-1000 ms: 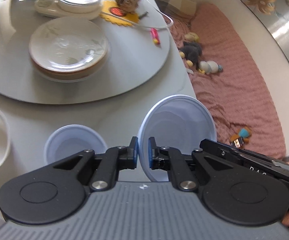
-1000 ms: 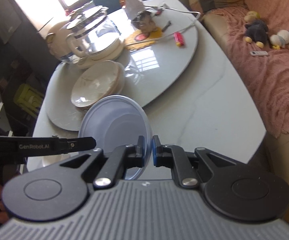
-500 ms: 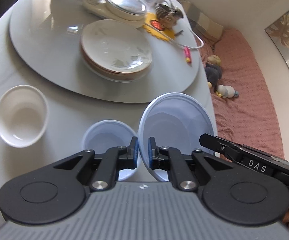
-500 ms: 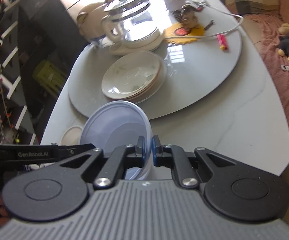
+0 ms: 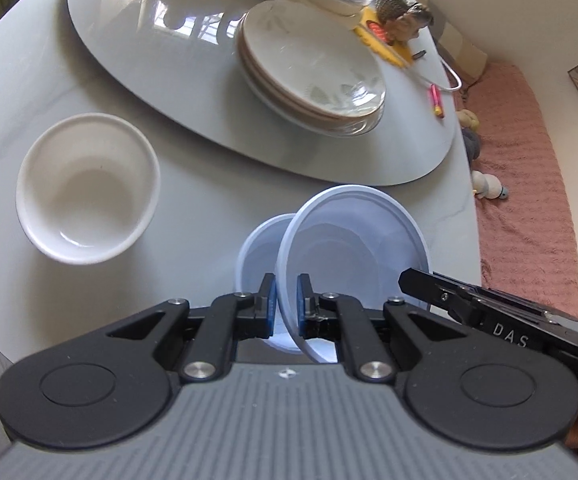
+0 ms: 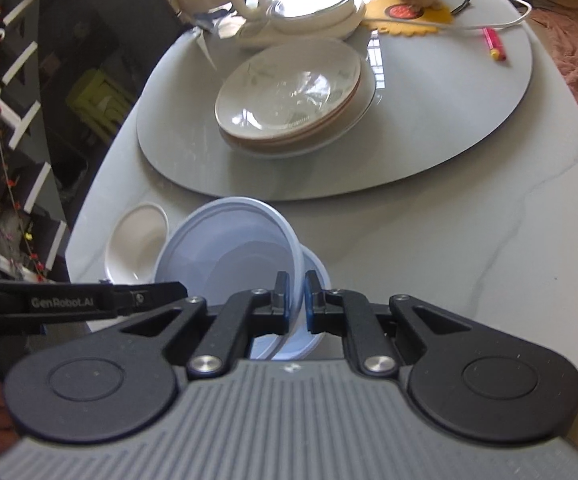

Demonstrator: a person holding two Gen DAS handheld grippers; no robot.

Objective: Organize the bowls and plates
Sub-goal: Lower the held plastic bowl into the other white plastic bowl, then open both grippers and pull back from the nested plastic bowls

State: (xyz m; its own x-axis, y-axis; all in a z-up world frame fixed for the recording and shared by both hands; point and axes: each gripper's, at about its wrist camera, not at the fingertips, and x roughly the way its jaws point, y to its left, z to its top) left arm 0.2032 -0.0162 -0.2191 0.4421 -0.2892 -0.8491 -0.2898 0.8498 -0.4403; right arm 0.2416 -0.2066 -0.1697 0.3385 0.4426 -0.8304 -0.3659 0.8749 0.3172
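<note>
Pale blue translucent plastic bowl (image 5: 353,248) is pinched on its rim from two sides: left gripper (image 5: 287,304) clamps the near edge in the left wrist view, right gripper (image 6: 296,300) clamps the rim in the right wrist view. Both sets of fingers are pressed tight on the thin wall, one pad inside, one outside. Bowl is tilted, mouth facing the left camera.

Directly under it sits a second, smaller pale blue plastic bowl (image 5: 257,252), upright on the grey marble-look table (image 5: 193,208), near the table's front edge. Held bowl overlaps it; cannot tell if they touch.

White ceramic bowl (image 5: 87,188) stands upright on the table, well to the left of the blue pair in the left wrist view, also near the front edge and just outside the turntable rim.

Grey round glass turntable (image 6: 429,128) takes up the middle of the table. On it: stack of cream plates with brown rims and faint leaf print (image 6: 289,92), toward the turntable's near-left side. Behind the stack, a clear glass kettle on a cream base (image 6: 297,4). Yellow scalloped mat (image 6: 409,16) with a brown figurine on it sits at the far edge, a white cable and a pink lighter (image 6: 495,44) to its right.

Pink couch cover (image 5: 525,184) with soft toys runs along the table's right side.
</note>
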